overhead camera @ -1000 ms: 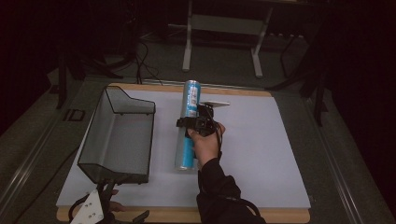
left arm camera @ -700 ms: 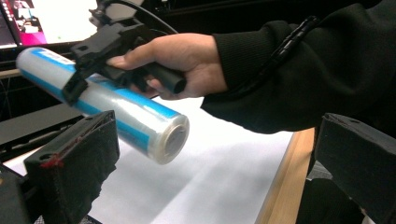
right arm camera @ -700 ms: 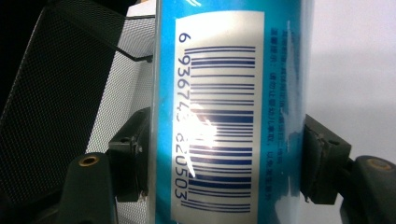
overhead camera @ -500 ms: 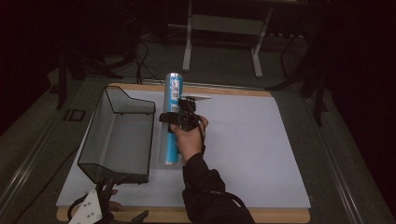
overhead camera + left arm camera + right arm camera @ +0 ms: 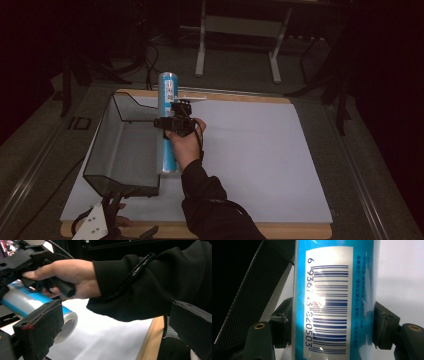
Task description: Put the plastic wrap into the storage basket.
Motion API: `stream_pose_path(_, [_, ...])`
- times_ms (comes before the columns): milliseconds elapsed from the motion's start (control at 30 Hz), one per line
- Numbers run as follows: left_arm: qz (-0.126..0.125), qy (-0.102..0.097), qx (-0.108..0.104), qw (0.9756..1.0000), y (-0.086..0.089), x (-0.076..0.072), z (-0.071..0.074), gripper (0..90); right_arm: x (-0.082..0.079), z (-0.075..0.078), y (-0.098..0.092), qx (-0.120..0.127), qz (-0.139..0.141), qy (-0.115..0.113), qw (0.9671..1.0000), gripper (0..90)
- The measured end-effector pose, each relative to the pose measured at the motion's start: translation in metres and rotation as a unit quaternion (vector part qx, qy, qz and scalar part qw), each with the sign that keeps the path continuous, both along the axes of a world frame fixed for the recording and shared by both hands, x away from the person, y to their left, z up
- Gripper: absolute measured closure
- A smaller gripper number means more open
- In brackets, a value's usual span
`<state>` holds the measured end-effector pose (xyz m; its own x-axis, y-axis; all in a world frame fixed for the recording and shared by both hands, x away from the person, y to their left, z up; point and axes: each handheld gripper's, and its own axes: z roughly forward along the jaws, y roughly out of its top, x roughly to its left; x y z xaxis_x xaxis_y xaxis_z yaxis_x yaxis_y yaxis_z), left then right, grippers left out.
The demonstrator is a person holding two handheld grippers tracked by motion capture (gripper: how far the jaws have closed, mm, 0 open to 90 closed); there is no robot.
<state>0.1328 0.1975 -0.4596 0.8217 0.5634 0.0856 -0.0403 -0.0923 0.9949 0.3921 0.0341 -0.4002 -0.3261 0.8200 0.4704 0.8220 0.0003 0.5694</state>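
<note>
A: What is the biggest thing here, and where does everything sit around it?

B: A counter (image 5: 260,165) under a white sheet. At its left side stands a dark mesh tray (image 5: 117,150), open at the top. I'll place the rest from that tray.

A: Where is the roll?

B: A long blue and white roll (image 5: 168,100) lies along the tray's right wall, just beside it, its far end reaching past the tray's far wall. The right gripper (image 5: 172,121) holds it about midway, jaws clamped on both sides across the barcode label (image 5: 328,302).

A: And the other gripper?

B: The left gripper (image 5: 97,225) rests near the tray's front corner, at the counter's edge. Its jaws stand well apart with nothing between them.

A: How should this step go?

B: My judgement: the roll looks headed into the tray. Lift it clear of the right wall, keep it level and parallel to the tray's long side, then lower it in before loosening the jaws.
</note>
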Motion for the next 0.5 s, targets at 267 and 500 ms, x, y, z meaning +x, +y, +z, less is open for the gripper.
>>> stream_pose_path(267, [-0.001,-0.002,-0.006,1.0000,0.002,-0.002,0.001,0.6,0.001,-0.005,0.036,-0.010,0.019,-0.015,0.9997,31.4])
stream_pose_path(500, [0.006,-0.003,-0.010,0.9999,0.005,-0.003,0.003,0.6,-0.004,-0.011,0.057,-0.018,0.028,-0.024,0.9992,31.5])
